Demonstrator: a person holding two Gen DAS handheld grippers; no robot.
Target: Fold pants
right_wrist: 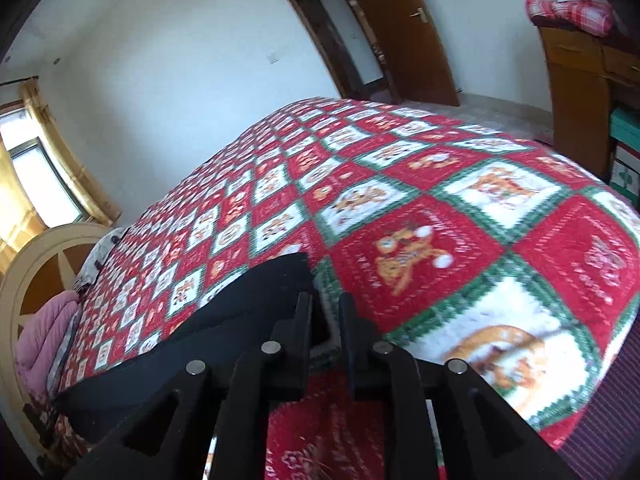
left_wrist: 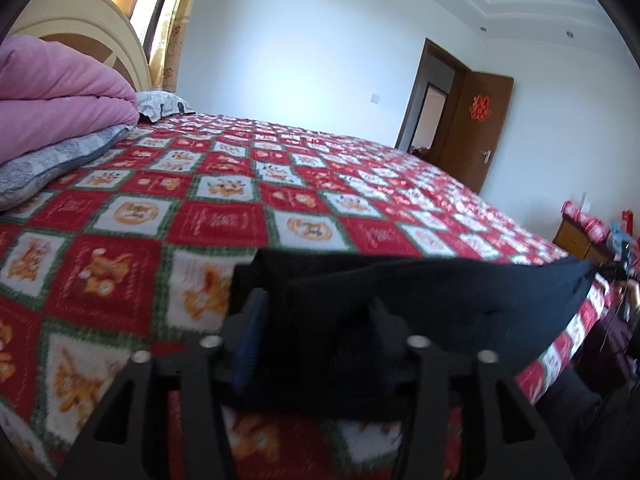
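Observation:
Black pants hang stretched between my two grippers above the red patterned bedspread. My left gripper is shut on one end of the pants, with cloth bunched between and over its fingers. In the right wrist view the pants run off to the left of my right gripper. Its fingers stand close together with a narrow gap, and a corner of the cloth lies against the left finger. I cannot tell whether cloth is pinched between them.
A pink quilt and grey pillows lie at the head of the bed by the wooden headboard. An open brown door is at the far wall. A wooden cabinet stands beyond the bed's foot.

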